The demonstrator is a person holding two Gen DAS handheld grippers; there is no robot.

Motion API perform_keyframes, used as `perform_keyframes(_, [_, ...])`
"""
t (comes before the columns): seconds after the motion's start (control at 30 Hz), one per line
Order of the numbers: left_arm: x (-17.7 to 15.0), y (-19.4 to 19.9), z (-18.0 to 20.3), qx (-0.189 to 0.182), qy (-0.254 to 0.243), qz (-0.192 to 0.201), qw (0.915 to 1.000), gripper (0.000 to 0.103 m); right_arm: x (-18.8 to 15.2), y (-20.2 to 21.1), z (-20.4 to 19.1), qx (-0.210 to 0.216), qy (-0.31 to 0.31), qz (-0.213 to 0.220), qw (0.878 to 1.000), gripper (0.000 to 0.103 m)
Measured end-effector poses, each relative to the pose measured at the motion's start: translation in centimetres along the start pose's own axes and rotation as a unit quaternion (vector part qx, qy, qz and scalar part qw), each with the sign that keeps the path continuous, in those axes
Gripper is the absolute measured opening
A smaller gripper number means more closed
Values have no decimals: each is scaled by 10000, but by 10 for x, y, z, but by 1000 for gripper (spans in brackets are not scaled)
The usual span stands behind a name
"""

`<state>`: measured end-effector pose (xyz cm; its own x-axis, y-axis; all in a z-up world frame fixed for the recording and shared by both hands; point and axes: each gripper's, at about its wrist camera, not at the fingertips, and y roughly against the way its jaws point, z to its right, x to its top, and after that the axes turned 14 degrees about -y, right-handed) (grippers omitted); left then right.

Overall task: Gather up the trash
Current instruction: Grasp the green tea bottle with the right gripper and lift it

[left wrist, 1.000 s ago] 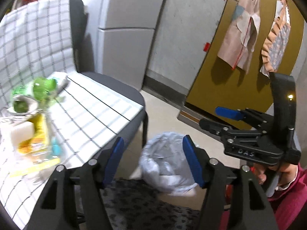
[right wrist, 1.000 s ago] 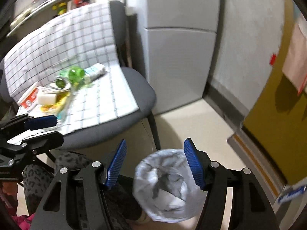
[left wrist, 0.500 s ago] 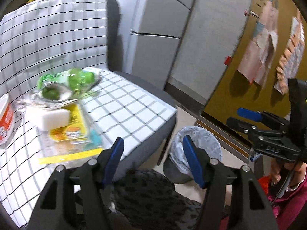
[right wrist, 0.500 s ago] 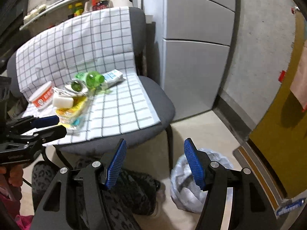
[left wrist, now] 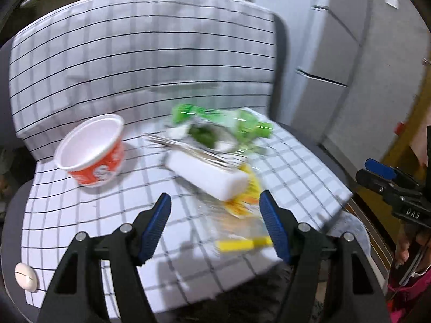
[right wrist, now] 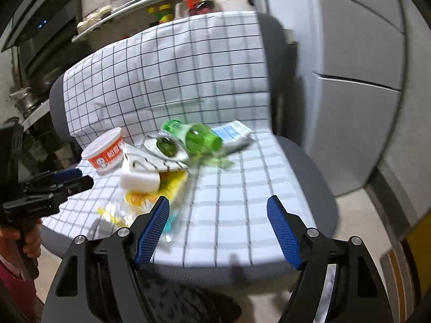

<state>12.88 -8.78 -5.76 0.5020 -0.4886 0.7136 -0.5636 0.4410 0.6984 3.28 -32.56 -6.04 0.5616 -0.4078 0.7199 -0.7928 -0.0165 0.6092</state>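
We see the trash heaped on the seat of a chair (right wrist: 304,167) draped with a checked cloth (right wrist: 188,62), so the seat serves as the carrying surface.

Left gripper (left wrist: 215,224): jaws opening, nothing between them, poised above the seat's front edge and aimed at the pile. Right gripper (right wrist: 219,227): jaws also opening, empty, over the front-right part of the seat. We judge both are being readied for a pick, each facing its own side of the heap.

Pile, middle of the seat toward the backrest:
- green bottle (right wrist: 200,140) lying on its side, neck toward the seat's right edge;
- white block (left wrist: 207,173), sponge-like, resting partly on a yellow wrapper (left wrist: 243,199) and clear film that reach the front edge;
- blue-and-white pack (right wrist: 233,134) just beside the bottle, at the back right;
- a crumpled wrapper with something dark green on it, between block and bottle; blur prevents more.

Containers: an orange-and-white paper cup (left wrist: 93,152) stands tilted near the seat's back-left corner, apart from the heap; its white inside looks empty. A bag-lined bin (left wrist: 350,228) shows only partly below the seat's right edge, contents hidden.
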Motion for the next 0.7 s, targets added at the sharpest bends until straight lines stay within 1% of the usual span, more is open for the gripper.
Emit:
perform_keyframes(0.1, [11,-14,-16,220,195,-13,9996,66,23,-36,-6,82,130,-49,9999,75])
perform_keyframes(0.2, [23,-28,-31,379,343,-17,9987,66,45,-79,-12,216,240,-206,9993,76])
perform_keyframes(0.4, [49,-57,-63,579,551,-38,9968,66,84,-144,-27,434,296,-360,9980,76])
perform_keyframes(0.5, [56,-68,-70,642,516,-77,9966,66,103,-179,-39,579,344,-561,9961,76])
perform_keyframes(0.7, [56,-91,-85,638,555,-205,9962,66,115,-232,-56,659,834,-1109,9881,76])
